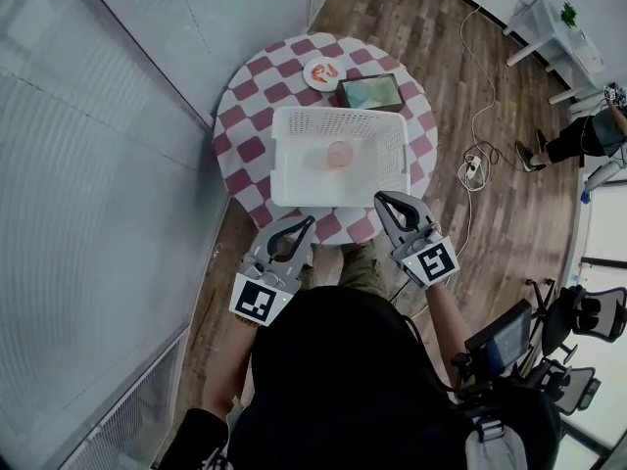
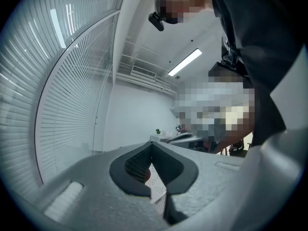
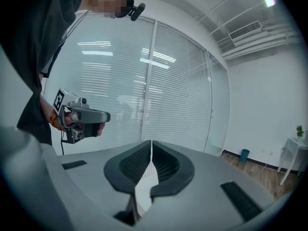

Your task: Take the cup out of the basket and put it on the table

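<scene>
Both tools are hanging at the near edge of the counter. The left hand-held gripper is at about seven o'clock and the right hand-held gripper at about five. Each one's own view shows the jaws pressed together with nothing between them: tips meet on the left and on the right.

The cup stands upright near the middle of the white basket, clear of the walls and untouched. So the lift has not begun.

Here's where it could go sideways. Whichever jaws go in must open first, because closed tips would just knock the cup over. It looks small, pale and light, so a nudge or an off-centre pinch on the rim could tip it or squirt it loose.

The basket looks light too. A jaw catching its perforated wall on the way out could drag it toward the counter's edge.

Then there's the landing. The basket fills most of the round top, with a plate at twelve o'clock and a tablet at one. Bare checkered patches remain only near the rim, at nine and at six, so a careless release there risks the cup going off onto the floor.
</scene>
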`<state>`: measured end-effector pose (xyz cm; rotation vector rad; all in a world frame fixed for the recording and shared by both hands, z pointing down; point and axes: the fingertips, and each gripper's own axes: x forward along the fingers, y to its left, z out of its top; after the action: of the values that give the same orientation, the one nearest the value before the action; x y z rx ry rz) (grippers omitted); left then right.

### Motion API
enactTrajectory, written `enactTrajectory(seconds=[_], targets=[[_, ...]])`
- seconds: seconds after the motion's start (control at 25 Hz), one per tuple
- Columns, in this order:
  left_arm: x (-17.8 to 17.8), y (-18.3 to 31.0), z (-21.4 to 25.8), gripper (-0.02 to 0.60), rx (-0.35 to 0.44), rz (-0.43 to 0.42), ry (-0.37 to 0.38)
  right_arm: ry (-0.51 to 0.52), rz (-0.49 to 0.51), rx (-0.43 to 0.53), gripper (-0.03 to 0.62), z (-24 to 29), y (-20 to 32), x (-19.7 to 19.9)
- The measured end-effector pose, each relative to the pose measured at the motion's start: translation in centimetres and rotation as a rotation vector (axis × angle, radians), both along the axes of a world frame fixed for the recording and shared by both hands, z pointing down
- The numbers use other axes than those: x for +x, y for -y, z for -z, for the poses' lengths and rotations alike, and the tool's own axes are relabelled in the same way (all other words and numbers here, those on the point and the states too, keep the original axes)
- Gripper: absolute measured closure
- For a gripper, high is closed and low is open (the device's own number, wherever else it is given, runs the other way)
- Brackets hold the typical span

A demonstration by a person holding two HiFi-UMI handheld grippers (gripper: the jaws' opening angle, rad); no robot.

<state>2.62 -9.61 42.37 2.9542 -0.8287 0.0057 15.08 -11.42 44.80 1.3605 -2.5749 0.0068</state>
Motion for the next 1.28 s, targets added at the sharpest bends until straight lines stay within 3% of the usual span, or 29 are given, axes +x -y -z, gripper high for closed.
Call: enactTrajectory(seconds=[0.24, 0.36, 0.52, 0.68, 0.96, 1.12, 1.28], targets=[[-1.2, -0.4, 0.3, 0.577, 0.060, 0.061, 0.050, -0.113, 0.127, -0.044, 0.577, -0.8, 2.5, 1.0], [-2.0, -0.9, -0.1, 0.577, -0.005, 0.130, 0.028, -0.187, 0.201, -0.080, 0.577, -1.8, 4.1, 1.2], [-2.7, -1.4, -0.6, 0.577, -0.035, 0.172, 0.038, -0.293, 0.273, -0.109, 0.572, -3.3, 6.3, 1.0], [-3.2, -1.9, -0.7, 0.576, -0.040, 0.189, 0.058, -0.366, 0.332, -0.170, 0.483, -5.7, 7.9, 0.3], [-4.6, -2.0, -0.7, 0.577, -0.004, 0.229, 0.101, -0.528, 0.465, -0.240, 0.471, -10.4, 9.7, -1.5], [-5.2, -2.2, -0.4, 0.577, 0.055, 0.236, 0.138, -0.632, 0.546, -0.299, 0.450, -13.3, 10.1, -2.2], [-6.3, -2.4, -0.6, 0.576, 0.004, 0.291, 0.121, -0.697, 0.603, -0.354, 0.428, -15.9, 10.3, -2.7]])
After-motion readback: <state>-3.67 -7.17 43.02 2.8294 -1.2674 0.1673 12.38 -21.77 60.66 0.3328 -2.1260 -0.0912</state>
